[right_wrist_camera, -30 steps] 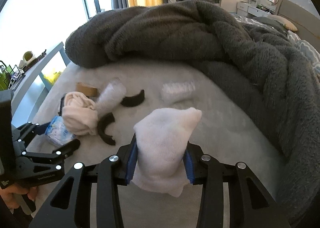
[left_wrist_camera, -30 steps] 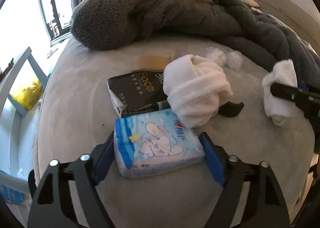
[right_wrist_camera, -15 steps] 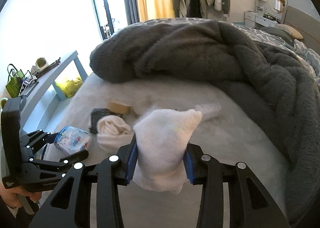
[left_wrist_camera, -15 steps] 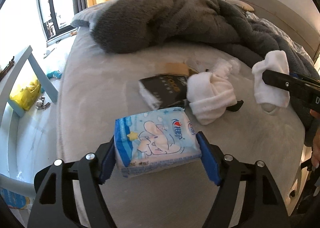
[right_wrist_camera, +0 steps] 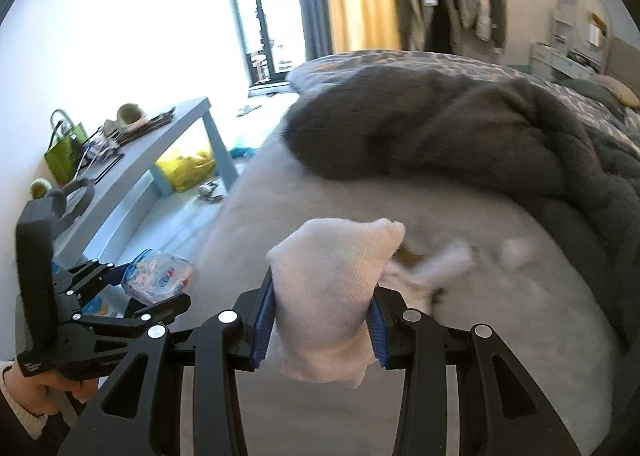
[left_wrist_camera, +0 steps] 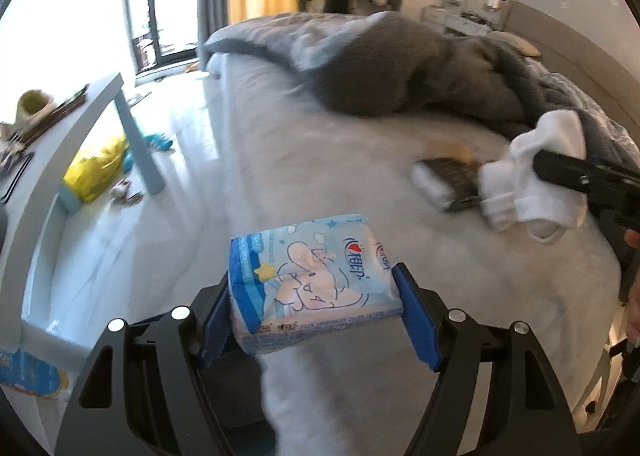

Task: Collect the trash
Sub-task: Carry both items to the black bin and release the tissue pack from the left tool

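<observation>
Pale bedding [left_wrist_camera: 360, 192] spreads under both tools, a grey blanket [right_wrist_camera: 460, 128] heaped behind; the blue tissue pack [left_wrist_camera: 312, 284] hangs above the bed edge, clamped in the left gripper [left_wrist_camera: 316, 312]; the white sock [right_wrist_camera: 328, 296] is pinched in the right gripper [right_wrist_camera: 324, 320]; a black packet [left_wrist_camera: 448, 180] lies blurred on the bed beyond.

Grey blanket [left_wrist_camera: 420, 72] heaped on bed [left_wrist_camera: 320, 184]; blue-legged table [right_wrist_camera: 168, 136] beside it, yellow bag [left_wrist_camera: 94, 172] underneath, green bag [right_wrist_camera: 64, 156] on top.
</observation>
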Tool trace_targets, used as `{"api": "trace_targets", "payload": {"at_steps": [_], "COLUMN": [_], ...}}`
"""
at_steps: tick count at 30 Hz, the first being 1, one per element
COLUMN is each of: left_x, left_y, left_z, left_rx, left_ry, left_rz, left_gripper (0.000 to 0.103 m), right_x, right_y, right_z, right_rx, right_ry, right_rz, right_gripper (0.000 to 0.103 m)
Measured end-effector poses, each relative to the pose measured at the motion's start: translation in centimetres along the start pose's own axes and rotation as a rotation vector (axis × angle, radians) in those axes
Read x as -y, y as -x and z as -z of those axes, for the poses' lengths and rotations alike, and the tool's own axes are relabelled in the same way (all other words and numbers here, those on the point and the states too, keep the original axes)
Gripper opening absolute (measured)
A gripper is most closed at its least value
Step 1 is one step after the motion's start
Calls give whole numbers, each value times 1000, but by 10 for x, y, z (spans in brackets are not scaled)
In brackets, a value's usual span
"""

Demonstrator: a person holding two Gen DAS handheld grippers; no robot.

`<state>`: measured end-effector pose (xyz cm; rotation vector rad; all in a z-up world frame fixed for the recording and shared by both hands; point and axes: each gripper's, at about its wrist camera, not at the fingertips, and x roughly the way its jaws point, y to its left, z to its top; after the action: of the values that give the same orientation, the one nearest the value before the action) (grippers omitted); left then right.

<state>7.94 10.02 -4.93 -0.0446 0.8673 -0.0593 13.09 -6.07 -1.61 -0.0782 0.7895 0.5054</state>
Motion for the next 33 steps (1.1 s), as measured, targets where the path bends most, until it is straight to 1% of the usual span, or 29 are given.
{"api": "trace_targets", "payload": {"at_steps": [4, 9, 12, 17, 21, 26, 28, 30, 33], "left_x": [-32, -66, -89, -120, -140, -162, -169, -174, -182], "left_y": [-1, 1, -1, -11, -21, -37, -41, -42, -37], "left_z": [12, 29, 48, 76, 95, 115, 122, 126, 131], "left_rx": [-36, -62, -96, -164, -226, -313, -339, -349, -349], "left_ry": [56, 88, 93, 110, 146, 194, 199, 200, 203], "left_rz": [-10, -53, -85, -110, -108, -90, -95, -94, -92], "left_gripper": [76, 76, 76, 76, 76, 76, 76, 78, 83], "right_x": [-30, -72, -92, -136, -158, -183, -193, -198, -208], "right_y": [-8, -20, -25, -42, -54, -73, -84, -93, -108], "right_z": [-4, -10, -12, -12, -12, -10, -9, -7, -3], "right_rx": [-6, -16, -29, -60, -88, -126, -147, -165, -204], "right_ry": [21, 52, 56, 98, 104, 128, 136, 138, 137], "right_rz": [-38, -92, -129, -174, -205, -209, -209, -214, -224], "right_gripper": [41, 41, 41, 41, 41, 41, 41, 41, 41]}}
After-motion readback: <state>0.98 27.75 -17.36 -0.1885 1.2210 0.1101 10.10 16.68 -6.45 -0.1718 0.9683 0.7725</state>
